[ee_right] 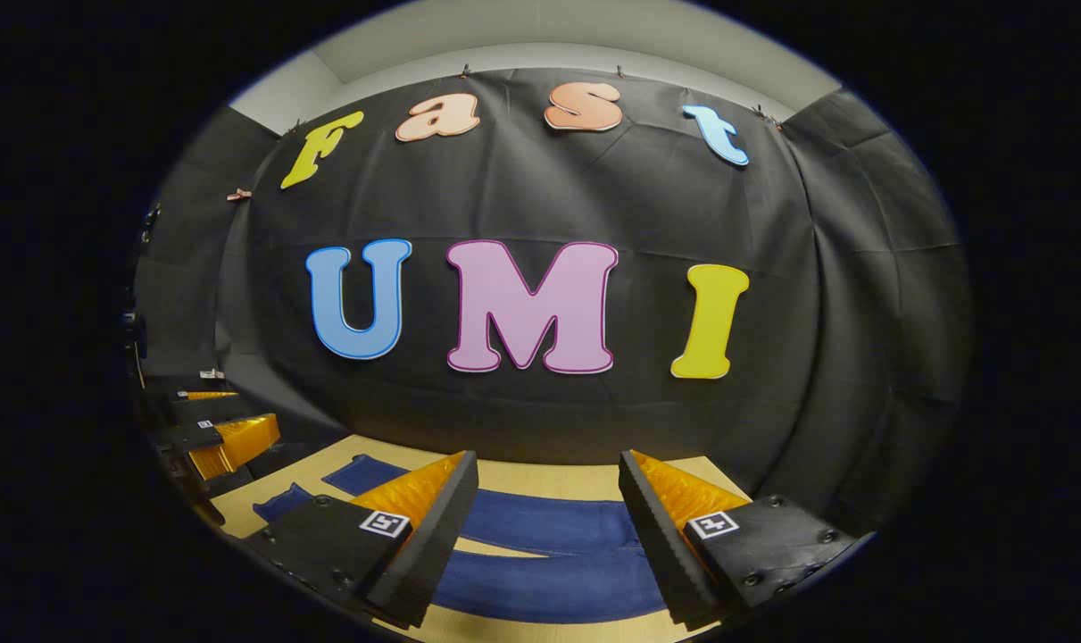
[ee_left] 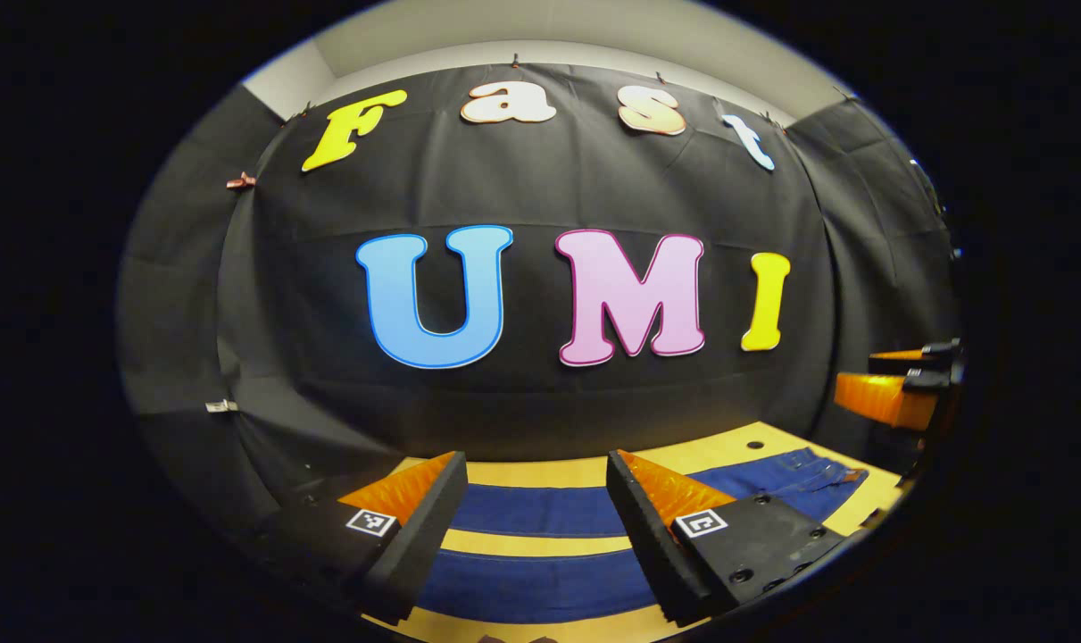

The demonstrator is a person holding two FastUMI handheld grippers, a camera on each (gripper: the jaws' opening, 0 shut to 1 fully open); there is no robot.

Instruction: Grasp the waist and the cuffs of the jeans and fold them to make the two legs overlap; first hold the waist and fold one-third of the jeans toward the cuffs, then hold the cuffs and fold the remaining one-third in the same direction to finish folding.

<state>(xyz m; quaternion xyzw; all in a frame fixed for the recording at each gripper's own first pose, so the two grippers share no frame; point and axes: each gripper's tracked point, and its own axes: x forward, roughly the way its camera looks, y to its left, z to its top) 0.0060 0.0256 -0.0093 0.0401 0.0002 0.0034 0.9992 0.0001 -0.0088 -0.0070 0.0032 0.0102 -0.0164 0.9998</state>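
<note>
I have both sets of fingers spread apart and holding nothing: the left gripper (ee_left: 536, 527) and right gripper (ee_right: 549, 527) hover above the jeans (ee_left: 540, 509), which lie flat on the surface (ee_left: 540, 473) along the bottom of each frame. The legs run side to side across frame, still separate, waist toward the lower right of the left gripper view. My worry: pinching one layer only, so the legs overlap crookedly.

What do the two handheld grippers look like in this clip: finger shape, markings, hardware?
The left gripper and right gripper match: two wedge-shaped fingers with ribbed inner faces, tapering to points. Each finger sits on a dark plate with visible screws and carries a small square black-and-white tag.
</note>
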